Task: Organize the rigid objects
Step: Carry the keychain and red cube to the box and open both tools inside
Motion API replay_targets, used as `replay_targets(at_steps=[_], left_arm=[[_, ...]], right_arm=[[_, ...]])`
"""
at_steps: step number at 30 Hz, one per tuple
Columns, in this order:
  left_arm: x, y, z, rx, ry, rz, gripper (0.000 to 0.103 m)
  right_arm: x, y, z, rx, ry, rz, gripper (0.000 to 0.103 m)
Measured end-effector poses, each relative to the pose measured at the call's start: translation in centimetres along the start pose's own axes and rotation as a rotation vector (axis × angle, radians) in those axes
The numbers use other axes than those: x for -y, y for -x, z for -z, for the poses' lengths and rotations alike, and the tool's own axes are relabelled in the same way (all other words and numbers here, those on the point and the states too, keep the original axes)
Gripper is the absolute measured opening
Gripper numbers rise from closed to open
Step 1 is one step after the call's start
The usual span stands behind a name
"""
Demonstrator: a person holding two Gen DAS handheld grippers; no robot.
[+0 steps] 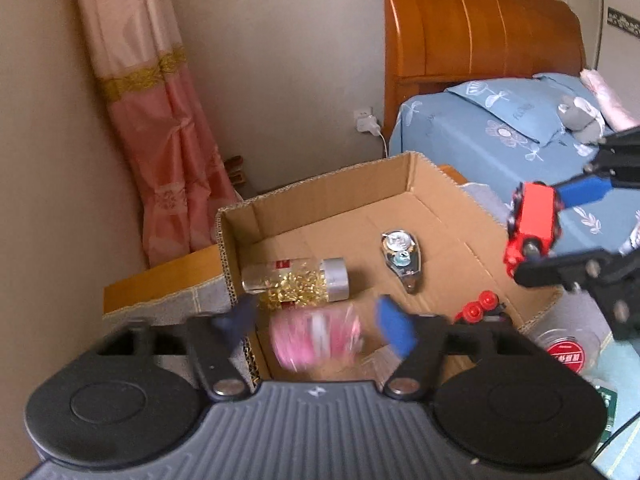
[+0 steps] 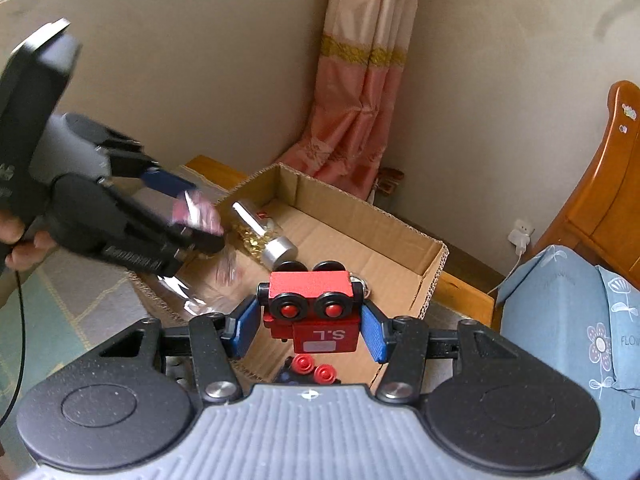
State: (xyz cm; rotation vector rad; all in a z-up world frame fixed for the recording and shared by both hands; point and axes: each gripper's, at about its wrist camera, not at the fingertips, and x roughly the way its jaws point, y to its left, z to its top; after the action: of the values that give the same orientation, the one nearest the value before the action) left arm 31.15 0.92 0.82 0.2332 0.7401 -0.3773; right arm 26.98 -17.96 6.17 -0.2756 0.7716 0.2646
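An open cardboard box [image 1: 412,168] holds a clear jar of gold bits [image 1: 296,282] with a silver cap, a shiny metal trinket [image 1: 402,258] and a red toy piece [image 1: 478,308]. My left gripper [image 1: 316,326] is open over the box's near corner. A blurred pink object [image 1: 316,340] lies between its blue pads with gaps on both sides. My right gripper [image 2: 310,332] is shut on a red toy train car [image 2: 310,308], held above the box [image 2: 436,264]. From the right wrist, the left gripper [image 2: 196,216] and the pink object [image 2: 198,212] show at left.
A bed with a blue flowered sheet [image 1: 480,128] and a wooden headboard [image 1: 480,24] stands right of the box. A pink curtain [image 1: 160,140] hangs in the corner. A red-lidded tin [image 1: 566,354] sits beside the box. A charger [image 1: 366,122] is plugged into the wall.
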Motion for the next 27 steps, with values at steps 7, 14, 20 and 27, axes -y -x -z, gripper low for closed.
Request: replay_targets(at_steps=[7, 14, 20, 27], left_arm=[[-0.1, 2.8, 3.2, 0.053, 0.044, -0.022, 0.094], [-0.1, 5.8, 6.6, 0.107, 0.069, -0.062, 0.095], [-0.3, 6.6, 7.6, 0.108, 0.081, -0.08, 0.095], [-0.4, 7.1, 8.4, 0.112, 0.096, -0.084, 0.097]], right_arm=[[1.0, -3.5, -1.8, -0.048, -0.019, 0.006, 0.059], [2.4, -7.7, -4.3, -0.099, -0.031, 0.029, 0.059], [4.4, -11.0, -5.9, -0.137, -0.067, 0.112, 0.062], [5.5, -9.9, -4.5, -0.106, -0.123, 0.145, 0.103]])
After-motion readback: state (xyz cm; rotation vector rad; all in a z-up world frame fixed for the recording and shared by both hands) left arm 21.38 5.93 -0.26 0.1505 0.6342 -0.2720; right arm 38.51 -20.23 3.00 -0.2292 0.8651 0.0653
